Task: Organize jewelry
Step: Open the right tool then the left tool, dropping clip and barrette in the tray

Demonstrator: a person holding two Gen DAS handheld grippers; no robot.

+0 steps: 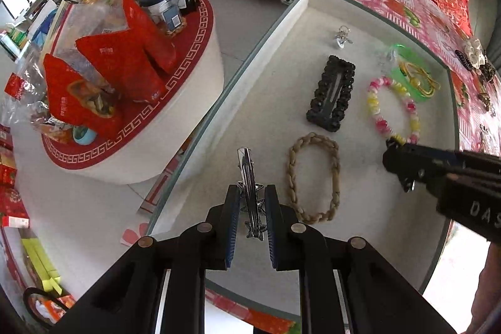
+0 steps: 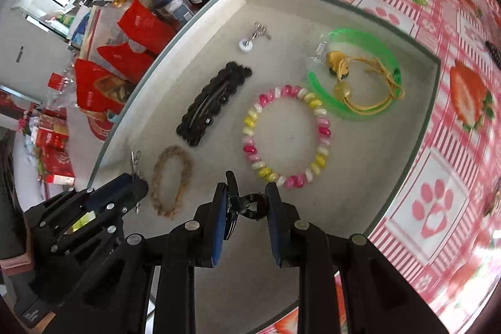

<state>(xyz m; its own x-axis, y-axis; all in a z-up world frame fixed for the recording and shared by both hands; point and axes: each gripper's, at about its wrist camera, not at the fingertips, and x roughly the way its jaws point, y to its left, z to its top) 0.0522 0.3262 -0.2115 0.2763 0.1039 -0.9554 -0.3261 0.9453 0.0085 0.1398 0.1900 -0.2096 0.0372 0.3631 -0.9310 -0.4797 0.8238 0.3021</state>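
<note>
The left gripper [image 1: 252, 202] pinches a silver clip [image 1: 250, 193] with star studs, its jaws pressed on the clip's sides, low over the near left part of the grey tray [image 1: 272, 89]. The right gripper [image 2: 247, 205] pinches a small black claw clip [image 2: 247, 205] just above the tray's near edge, close to the bead bracelet [image 2: 286, 135].

The silver clip is thin and held edge-on, so it could twist or slip out if the grip eases too early, and land across the braided band [image 1: 314, 177] just to its right. The claw clip looks caught by only part of its body; it may rotate between the pads or spring away on release. Set down where it hangs, it could knock the bead bracelet and shift it toward the black barrette [image 2: 214, 104]. The two grippers work near each other, so one could bump the other. More pieces lie on the tablecloth [image 2: 438, 146] at the far right, outside the tray.
</note>
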